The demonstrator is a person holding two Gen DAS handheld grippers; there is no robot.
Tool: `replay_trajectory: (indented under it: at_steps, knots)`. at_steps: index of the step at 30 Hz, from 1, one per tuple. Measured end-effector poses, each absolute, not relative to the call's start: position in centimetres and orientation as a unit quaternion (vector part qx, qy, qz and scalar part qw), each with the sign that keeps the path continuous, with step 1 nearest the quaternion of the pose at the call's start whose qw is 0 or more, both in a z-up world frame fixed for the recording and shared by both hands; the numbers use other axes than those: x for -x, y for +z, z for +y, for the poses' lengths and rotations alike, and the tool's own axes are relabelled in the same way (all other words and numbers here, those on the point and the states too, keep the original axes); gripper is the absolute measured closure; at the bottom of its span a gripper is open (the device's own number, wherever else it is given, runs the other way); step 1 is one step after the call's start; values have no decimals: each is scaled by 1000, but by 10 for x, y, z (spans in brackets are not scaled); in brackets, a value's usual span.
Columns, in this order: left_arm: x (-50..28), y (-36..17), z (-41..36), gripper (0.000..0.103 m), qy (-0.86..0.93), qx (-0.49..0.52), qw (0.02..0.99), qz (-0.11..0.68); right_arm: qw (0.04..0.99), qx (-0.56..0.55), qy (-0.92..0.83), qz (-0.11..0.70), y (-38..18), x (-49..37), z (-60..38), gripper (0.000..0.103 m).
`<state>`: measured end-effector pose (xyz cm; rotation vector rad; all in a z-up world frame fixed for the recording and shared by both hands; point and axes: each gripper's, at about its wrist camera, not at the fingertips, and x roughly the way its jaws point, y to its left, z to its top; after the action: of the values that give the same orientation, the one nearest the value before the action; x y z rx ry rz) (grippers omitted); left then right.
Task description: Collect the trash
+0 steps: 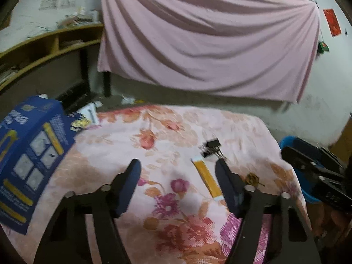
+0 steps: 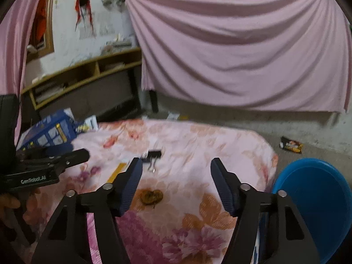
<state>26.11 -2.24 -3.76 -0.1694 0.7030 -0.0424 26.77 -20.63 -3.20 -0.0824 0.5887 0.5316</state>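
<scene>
A small brown crumpled scrap (image 2: pixel 151 196) lies on the floral cloth-covered table (image 2: pixel 198 145), just ahead of my right gripper (image 2: pixel 176 171), which is open and empty above it. The scrap also shows in the left wrist view (image 1: pixel 252 178). A yellow strip (image 1: pixel 208 178) and black binder clips (image 1: pixel 212 147) lie mid-table; they also show in the right wrist view, the strip (image 2: pixel 116 172) and the clips (image 2: pixel 154 155). My left gripper (image 1: pixel 178 173) is open and empty over the table, left of the strip. A blue bin (image 2: pixel 312 204) stands at the table's right side.
A blue printed box (image 1: pixel 33 154) rests on the table's left end. A pink sheet (image 1: pixel 209 37) hangs behind. A wooden shelf (image 1: pixel 44 50) stands at the back left. A snack wrapper (image 2: pixel 290 145) lies on the floor to the right.
</scene>
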Motion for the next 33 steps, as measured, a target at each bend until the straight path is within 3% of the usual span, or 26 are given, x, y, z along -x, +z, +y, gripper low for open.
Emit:
replay_trajectory:
  at_steps: [3,7,19,33]
  knots:
    - [-273,-47,-27,56,-45,80,922,376,908,54,268,318,-40,-273,-197,51]
    - [-287,-59,-31,62,-70,85,902,418,890,68,279,356,-50,-279,-189,57]
    - [-310,-68,-38,63,-98,77,884,450,852,86,296,423,-71,-294,-175,58]
    - [-317,-73,-42,63,-100,67,882,456,840,88,300,443,-77,-299,-172,58]
